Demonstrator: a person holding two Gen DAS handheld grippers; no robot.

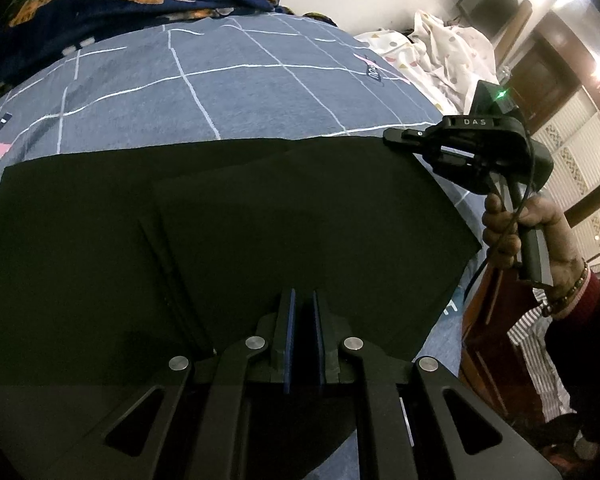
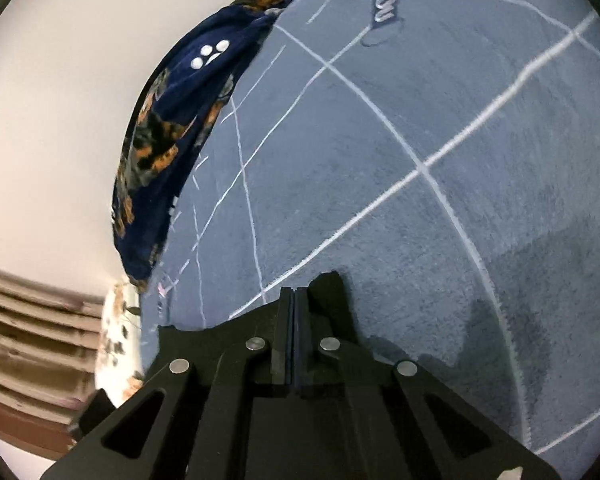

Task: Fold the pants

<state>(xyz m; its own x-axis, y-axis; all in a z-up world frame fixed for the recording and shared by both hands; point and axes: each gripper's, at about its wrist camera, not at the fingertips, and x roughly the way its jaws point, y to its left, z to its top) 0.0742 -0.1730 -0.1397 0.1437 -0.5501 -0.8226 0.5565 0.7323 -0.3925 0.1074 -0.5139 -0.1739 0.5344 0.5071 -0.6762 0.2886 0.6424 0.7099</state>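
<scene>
Pants [image 1: 220, 240] lie flat on the bed [image 1: 220, 88] near its front edge, already folded into a broad layered rectangle; perhaps one more fold is left. The left tool [image 1: 303, 300] hovers over them, nearly clenched, gripping nothing. The right tool [image 2: 295, 300], at their far right corner, is clenched and empty.

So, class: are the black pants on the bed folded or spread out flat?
Folded. The black pants lie flat on the blue checked bedsheet as a compact, straight-edged shape, with an upper layer's edge visibly overlapping the layer beneath.
</scene>
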